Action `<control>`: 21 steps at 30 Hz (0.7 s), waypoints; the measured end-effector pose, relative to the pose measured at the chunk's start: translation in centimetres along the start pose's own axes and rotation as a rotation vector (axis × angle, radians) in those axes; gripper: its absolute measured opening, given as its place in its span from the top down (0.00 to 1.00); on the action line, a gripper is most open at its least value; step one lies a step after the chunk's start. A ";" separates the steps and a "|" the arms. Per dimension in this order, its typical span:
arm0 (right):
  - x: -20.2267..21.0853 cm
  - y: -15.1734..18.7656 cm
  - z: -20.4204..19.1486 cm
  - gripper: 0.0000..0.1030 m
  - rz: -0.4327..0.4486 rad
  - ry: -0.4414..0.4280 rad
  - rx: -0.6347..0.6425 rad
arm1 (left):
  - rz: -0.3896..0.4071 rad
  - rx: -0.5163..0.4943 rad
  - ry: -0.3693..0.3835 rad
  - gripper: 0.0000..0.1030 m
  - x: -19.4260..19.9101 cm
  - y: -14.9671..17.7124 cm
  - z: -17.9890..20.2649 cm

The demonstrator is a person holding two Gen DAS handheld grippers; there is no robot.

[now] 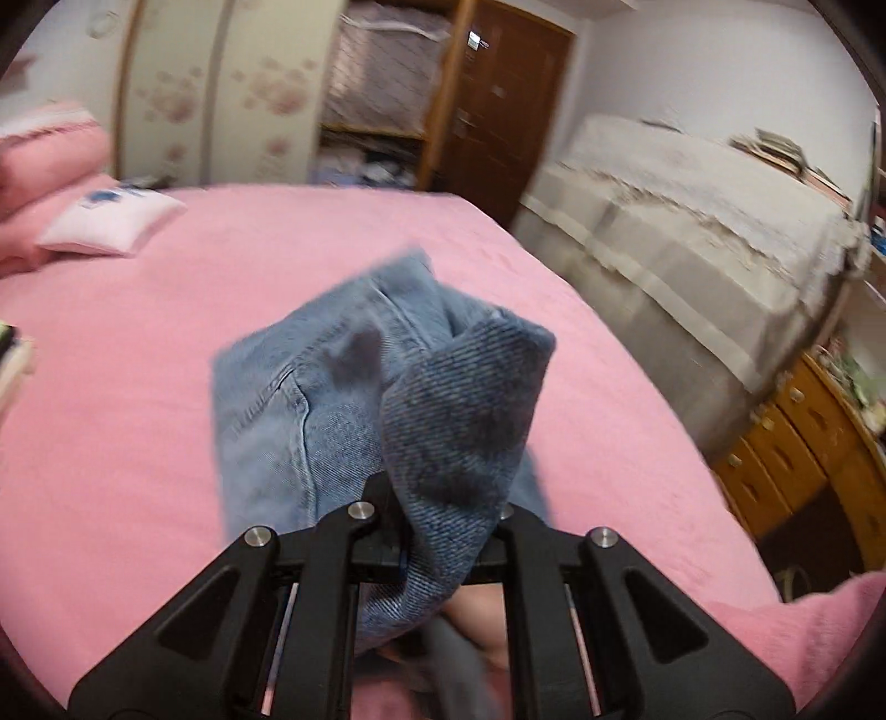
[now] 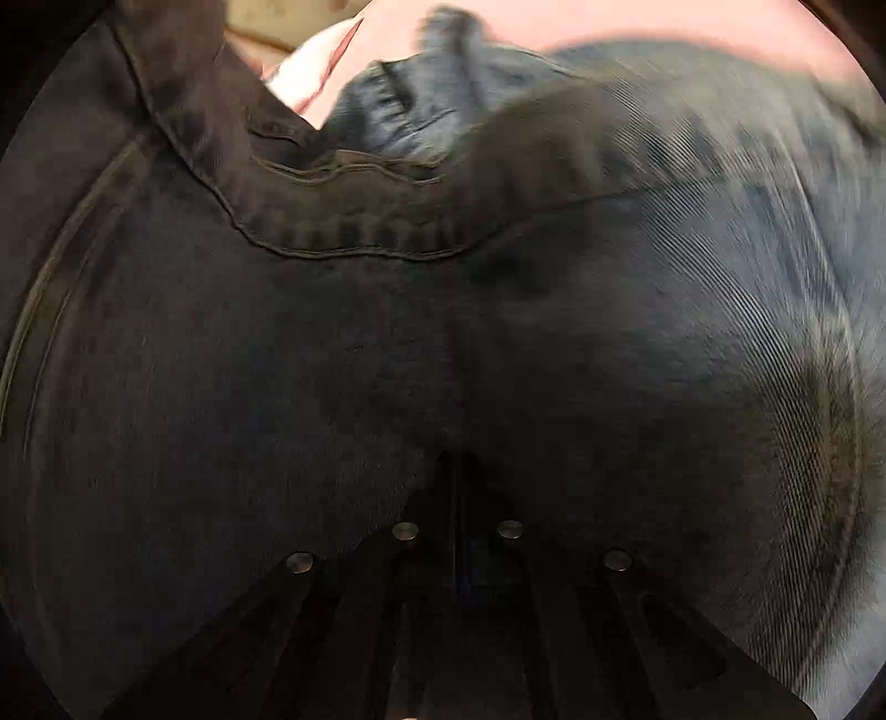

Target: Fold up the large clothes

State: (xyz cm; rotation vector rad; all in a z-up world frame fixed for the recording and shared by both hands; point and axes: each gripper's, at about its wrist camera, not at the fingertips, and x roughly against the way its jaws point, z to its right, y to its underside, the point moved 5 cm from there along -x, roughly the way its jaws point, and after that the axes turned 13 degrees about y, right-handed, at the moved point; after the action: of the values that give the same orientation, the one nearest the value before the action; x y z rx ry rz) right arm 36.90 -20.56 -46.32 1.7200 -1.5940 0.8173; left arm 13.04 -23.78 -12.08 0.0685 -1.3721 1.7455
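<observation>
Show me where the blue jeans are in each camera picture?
Left wrist view: the jeans hang mid-picture over the pink bedspread, pinched in the left claw.
Right wrist view: the jeans fill almost the whole picture, dark and very close, pinched in the right claw.
Shared landmark: the pink bedspread, only a strip along the top in the right view.

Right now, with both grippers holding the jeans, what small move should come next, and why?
Probably lower the jeans onto the bed and spread them flat. The left gripper holds them bunched above the pink cover, and denim drapes all over the right gripper, so no clean fold line shows yet.
</observation>
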 end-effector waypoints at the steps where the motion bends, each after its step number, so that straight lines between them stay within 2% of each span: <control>1: 0.1 0.1 0.5 1.00 -0.006 -0.034 -0.007 | -0.030 -0.008 0.017 0.94 -0.9 0.5 1.1; 3: 0.5 0.3 1.4 1.00 -0.016 -0.089 -0.021 | -0.097 -0.075 0.001 0.94 -3.0 1.8 3.5; 6: 1.1 0.8 2.2 1.00 -0.032 -0.128 -0.020 | -0.140 -0.144 -0.030 0.94 -4.6 2.4 5.1; 11: 3.0 0.4 4.7 1.00 -0.057 -0.151 -0.010 | -0.179 -0.111 -0.004 0.93 -5.9 2.0 5.4; 15: 6.2 0.7 6.3 1.00 -0.077 -0.109 0.027 | -0.198 -0.179 0.008 0.93 -4.5 0.9 5.5; 18: 9.1 0.3 7.0 1.00 -0.043 -0.038 0.083 | -0.183 -0.169 0.045 0.93 -3.1 -0.2 5.7; 21: 12.8 -0.7 8.5 1.00 0.006 0.021 0.128 | -0.175 -0.185 0.034 0.93 -2.0 -0.7 5.6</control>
State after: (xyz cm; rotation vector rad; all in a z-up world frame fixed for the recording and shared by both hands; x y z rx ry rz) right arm 38.64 -34.94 -41.20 1.7899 -1.5627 0.9553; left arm 12.19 -29.50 -10.48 0.0542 -1.4519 1.4636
